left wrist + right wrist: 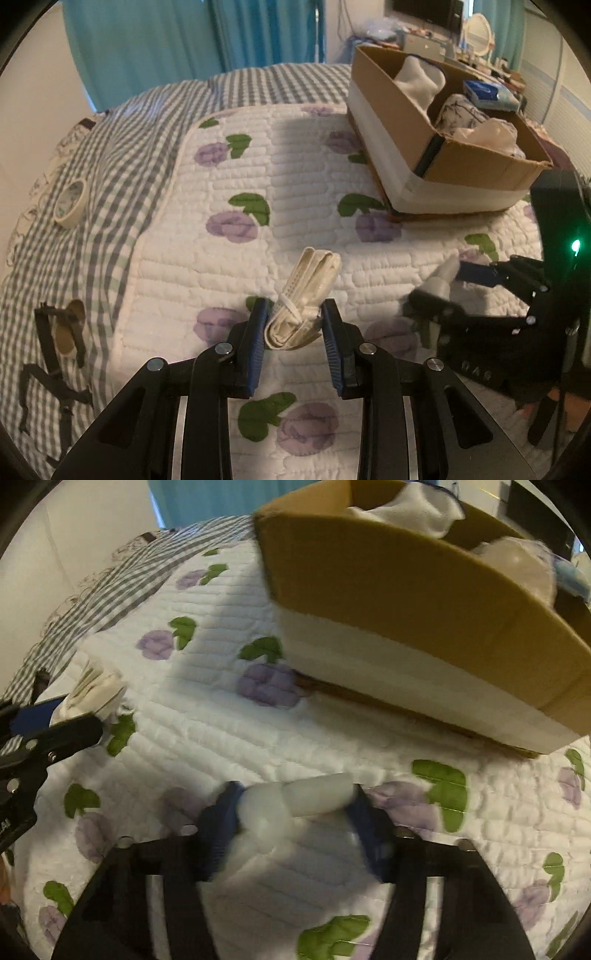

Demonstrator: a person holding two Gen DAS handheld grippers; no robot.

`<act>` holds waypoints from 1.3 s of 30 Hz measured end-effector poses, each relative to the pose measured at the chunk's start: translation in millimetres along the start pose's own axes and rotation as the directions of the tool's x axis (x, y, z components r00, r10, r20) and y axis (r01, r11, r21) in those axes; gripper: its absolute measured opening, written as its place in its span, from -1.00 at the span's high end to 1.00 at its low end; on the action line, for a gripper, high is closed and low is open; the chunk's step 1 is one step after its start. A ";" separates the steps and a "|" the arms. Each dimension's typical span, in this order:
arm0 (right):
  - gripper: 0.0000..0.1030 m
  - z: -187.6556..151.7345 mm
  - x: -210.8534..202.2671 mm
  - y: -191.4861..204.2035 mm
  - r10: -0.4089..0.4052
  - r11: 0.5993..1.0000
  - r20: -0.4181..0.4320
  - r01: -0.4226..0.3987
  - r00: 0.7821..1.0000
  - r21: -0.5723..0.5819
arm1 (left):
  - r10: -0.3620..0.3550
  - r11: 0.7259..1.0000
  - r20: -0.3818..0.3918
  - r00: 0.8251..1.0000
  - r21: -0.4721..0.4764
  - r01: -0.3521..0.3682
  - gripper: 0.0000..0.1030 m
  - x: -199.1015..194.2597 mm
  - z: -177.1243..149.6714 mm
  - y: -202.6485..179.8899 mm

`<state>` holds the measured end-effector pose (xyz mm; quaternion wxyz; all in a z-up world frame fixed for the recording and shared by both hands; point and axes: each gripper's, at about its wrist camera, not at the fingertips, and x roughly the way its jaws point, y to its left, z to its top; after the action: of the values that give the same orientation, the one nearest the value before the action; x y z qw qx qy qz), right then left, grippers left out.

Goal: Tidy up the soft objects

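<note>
The cardboard box stands on the quilted bed cover and already contains several pale rolled fabric items, so it reads as the collection point for the soft objects.

The left gripper is positioned in front of the box, well apart from it. Its jaws are part-way closed around the near end of a cream folded cloth bundle; both blue pads appear to touch the bundle's sides, though firm clamping cannot be confirmed. The bundle is elongated, folded in layers and tied with a thin white band near the gripped end. Its far end points toward the box, an orientation that probably suits carrying it there lengthwise.

The right gripper is nearer the box, facing its long side wall. Its jaws are closed on a white soft roll, held crosswise. The roll appears smooth and rounded; motion blur hides finer detail. It is judged ready for lifting over the wall.
</note>
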<state>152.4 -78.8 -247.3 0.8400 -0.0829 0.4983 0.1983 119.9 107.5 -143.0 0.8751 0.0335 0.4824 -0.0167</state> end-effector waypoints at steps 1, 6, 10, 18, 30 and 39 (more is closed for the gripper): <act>0.11 -0.1 -2.4 -4.7 0.021 1.000 0.009 -0.021 1.000 0.020 | -0.001 1.000 -0.001 1.000 0.001 0.001 0.45 -1.4 0.1 -1.8; 0.44 -1.9 -24.8 -13.7 0.059 0.997 0.057 -0.061 0.997 0.040 | -0.006 1.000 0.027 1.000 0.019 0.005 0.45 -21.3 2.5 -14.4; 0.92 -6.0 -45.2 -8.8 0.062 0.998 0.079 -0.062 0.995 0.002 | -0.009 1.000 0.066 0.998 0.026 0.007 0.44 -45.8 5.2 -21.7; 0.96 -8.8 -124.6 -25.0 0.058 0.998 0.212 -0.062 0.976 0.012 | -0.012 0.999 0.168 0.986 0.052 0.003 0.44 -105.0 10.5 -40.8; -0.25 -22.5 -163.3 -36.8 0.066 0.997 0.212 -0.071 0.975 0.020 | -0.021 0.999 0.219 0.976 0.035 0.013 0.44 -129.5 9.2 -57.7; -0.25 -14.8 -65.6 -20.1 0.100 0.994 0.056 -0.102 0.993 0.040 | 0.024 0.999 0.102 0.995 -0.024 -0.021 0.44 -67.4 1.4 -34.3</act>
<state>120.9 -118.4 -198.7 0.8435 -0.0342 0.4832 0.2321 83.0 73.0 -86.7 0.8991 0.0279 0.4369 -0.0030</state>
